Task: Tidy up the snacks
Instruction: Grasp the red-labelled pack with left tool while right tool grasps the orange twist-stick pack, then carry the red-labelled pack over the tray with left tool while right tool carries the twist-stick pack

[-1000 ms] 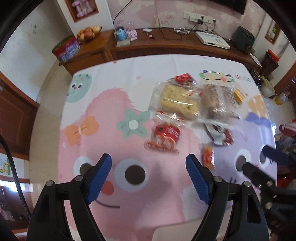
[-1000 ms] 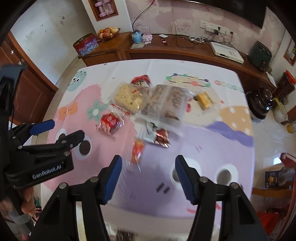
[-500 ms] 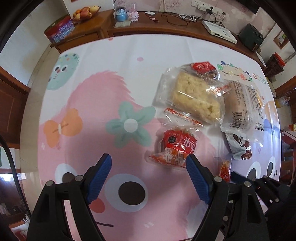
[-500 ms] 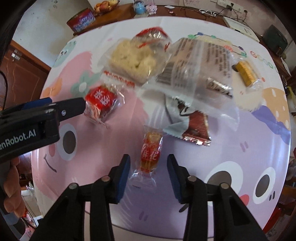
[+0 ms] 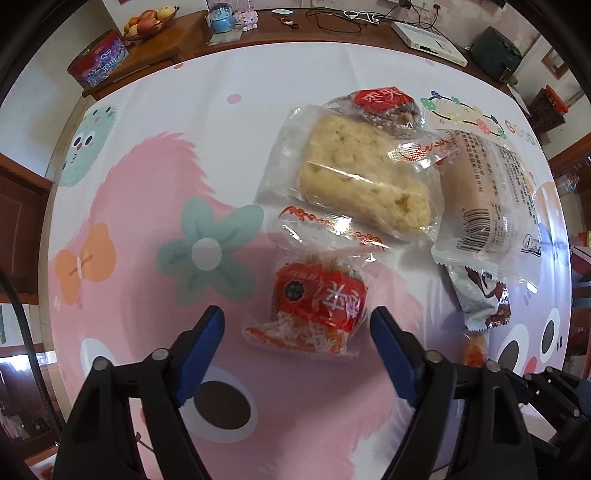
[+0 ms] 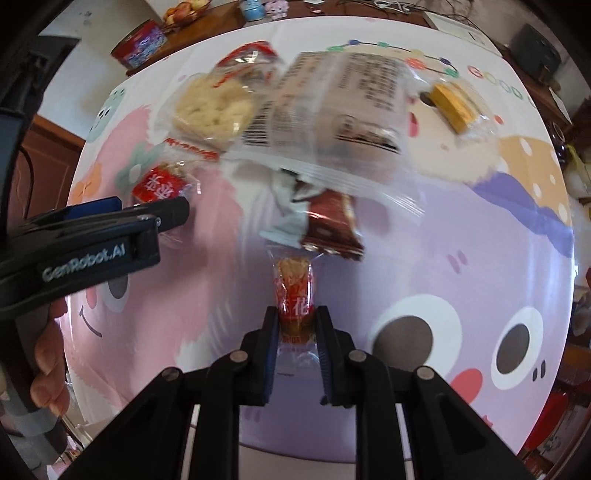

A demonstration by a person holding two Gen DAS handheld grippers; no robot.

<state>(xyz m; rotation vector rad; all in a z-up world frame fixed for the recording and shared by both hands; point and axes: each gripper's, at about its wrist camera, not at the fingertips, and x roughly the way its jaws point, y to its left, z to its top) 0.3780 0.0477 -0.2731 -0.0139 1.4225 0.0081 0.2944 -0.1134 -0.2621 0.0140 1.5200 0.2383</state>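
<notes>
Several wrapped snacks lie on a cartoon tablecloth (image 5: 147,184). My left gripper (image 5: 297,325) is open, its blue pads on either side of a red-wrapped snack (image 5: 317,302) that lies between them, untouched. My right gripper (image 6: 295,325) is shut on a small orange-red candy packet (image 6: 293,291), which also shows at the lower right of the left wrist view (image 5: 474,350). Beyond lie a pale rice cake pack (image 5: 362,177), a large clear bread pack (image 6: 332,99), a brown wrapper (image 6: 332,225), a red-topped snack (image 5: 384,103) and a yellow snack (image 6: 452,105).
A wooden sideboard (image 5: 184,40) runs behind the table with a red tin (image 5: 98,61), a fruit bowl (image 5: 146,22), cables and a white box (image 5: 428,40). The left gripper's body (image 6: 85,240) shows at the left of the right wrist view.
Both grippers have moved down and forward onto the snacks. My right gripper has shut on the orange-red candy packet. My left gripper now brackets the red-wrapped snack and stays open.
</notes>
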